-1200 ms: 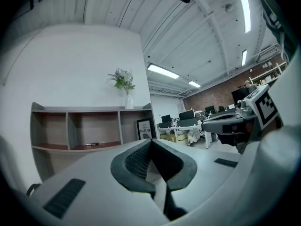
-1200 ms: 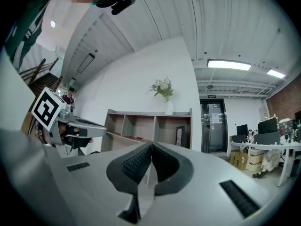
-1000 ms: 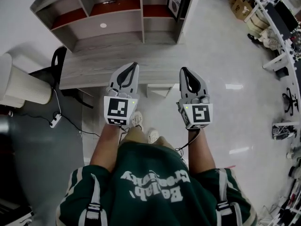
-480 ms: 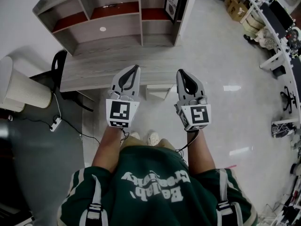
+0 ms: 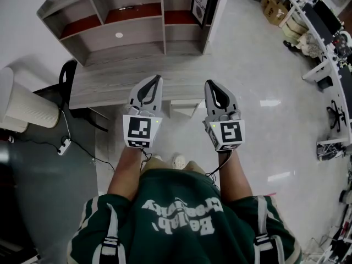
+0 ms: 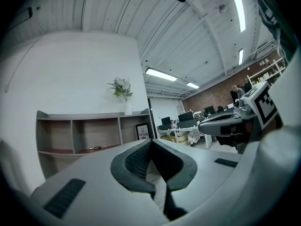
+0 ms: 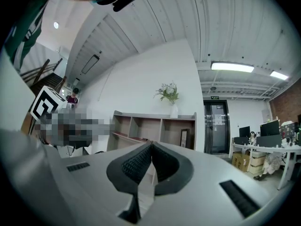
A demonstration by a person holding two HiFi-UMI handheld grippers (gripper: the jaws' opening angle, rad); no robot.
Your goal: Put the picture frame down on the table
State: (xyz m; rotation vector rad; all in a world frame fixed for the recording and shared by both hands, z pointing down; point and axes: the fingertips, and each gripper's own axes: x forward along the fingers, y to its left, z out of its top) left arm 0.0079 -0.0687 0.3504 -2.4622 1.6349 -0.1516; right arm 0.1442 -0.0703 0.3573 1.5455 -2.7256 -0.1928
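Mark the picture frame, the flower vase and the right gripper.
picture frame (image 5: 201,5), head view, middle of its printed face.
flower vase (image 6: 128,108), left gripper view, the white vase body.
right gripper (image 5: 211,83), head view, its closed fingertips.

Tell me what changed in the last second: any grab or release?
Almost nothing. The left gripper and right gripper stay shut and empty, side by side before the table; nothing taken or released. One shoe drew back under the person. The picture frame still stands in the shelf's right compartment.
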